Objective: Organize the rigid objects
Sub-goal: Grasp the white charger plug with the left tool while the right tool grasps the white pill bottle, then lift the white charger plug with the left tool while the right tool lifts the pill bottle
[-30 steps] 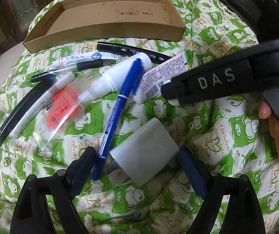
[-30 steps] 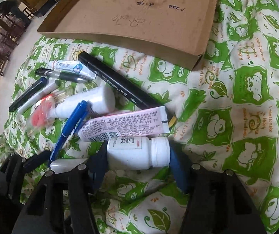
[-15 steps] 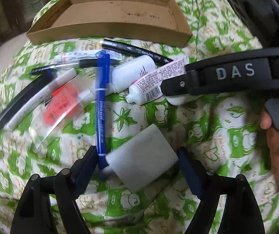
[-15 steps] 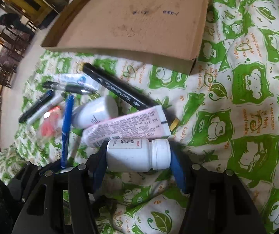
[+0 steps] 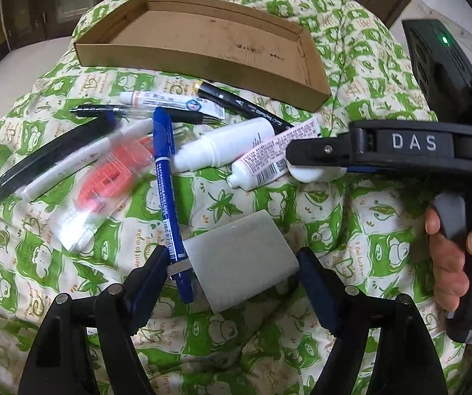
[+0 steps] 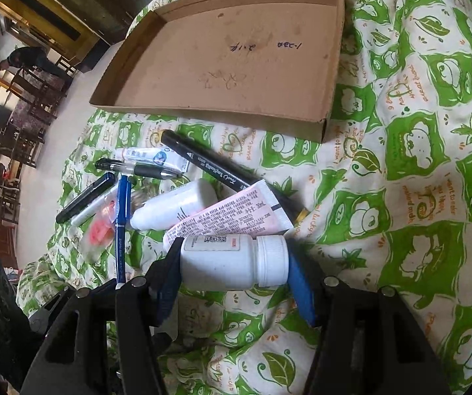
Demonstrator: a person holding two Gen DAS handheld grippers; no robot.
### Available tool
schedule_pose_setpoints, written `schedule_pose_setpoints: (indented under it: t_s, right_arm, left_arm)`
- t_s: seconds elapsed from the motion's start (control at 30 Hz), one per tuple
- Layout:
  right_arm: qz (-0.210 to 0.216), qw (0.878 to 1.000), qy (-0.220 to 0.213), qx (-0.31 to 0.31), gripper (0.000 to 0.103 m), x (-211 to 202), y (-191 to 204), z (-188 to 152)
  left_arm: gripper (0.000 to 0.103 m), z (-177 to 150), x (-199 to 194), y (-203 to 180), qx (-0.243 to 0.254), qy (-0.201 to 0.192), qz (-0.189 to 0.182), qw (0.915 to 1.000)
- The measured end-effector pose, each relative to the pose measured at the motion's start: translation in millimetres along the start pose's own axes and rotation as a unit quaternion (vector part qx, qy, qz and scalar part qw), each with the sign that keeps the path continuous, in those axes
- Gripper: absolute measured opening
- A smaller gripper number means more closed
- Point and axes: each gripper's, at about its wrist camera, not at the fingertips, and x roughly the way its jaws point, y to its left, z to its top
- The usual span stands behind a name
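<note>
Cloth [image 6: 433,171] — green-white frogs; bottle [image 6: 232,261] — white.

in the left wrist view the white bottle [image 5: 315,173] held in the right tongs [image 5: 318,161] is mostly covered by their black finger, and the hand [image 5: 450,256] is cut by the picture's right edge. the red thing in the clear bag [image 5: 104,184] is blurred. the blue pen [image 5: 170,197] ends under the grey block [image 5: 239,256]. the tray's [image 6: 222,49] handwriting is unreadable. the black marker's [image 6: 209,164] far end hides behind the pink tube [image 6: 229,220].
</note>
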Motion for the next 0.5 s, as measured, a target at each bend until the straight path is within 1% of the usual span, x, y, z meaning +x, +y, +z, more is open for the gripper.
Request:
schedule_pose_setpoints:
  t_s: [0.2, 0.33, 0.37, 0.43, 0.5]
  right_arm:
    - [0.007, 1.0, -0.007, 0.005, 0.058, -5, -1, 1]
    - [0.011, 1.0, -0.012, 0.006, 0.058, -9, -2, 1]
    - [0.012, 1.0, -0.012, 0.006, 0.058, -9, -2, 1]
    - [0.01, 1.0, -0.011, 0.005, 0.058, -10, -2, 1]
    - [0.008, 1.0, -0.011, 0.003, 0.058, -10, -2, 0]
  left_arm:
    - [0.082, -1, -9, 10, -0.012, -0.016, -0.007, 0.9998]
    - [0.082, 3, -18, 12, -0.025, -0.027, -0.017, 0.9992]
    - [0.082, 3, -19, 14, -0.028, -0.024, -0.023, 0.999]
    - [0.082, 5, -9, 15, -0.032, 0.007, -0.033, 0.9989]
    - [0.082, 2, 0, 16, -0.032, 0.025, -0.019, 0.999]
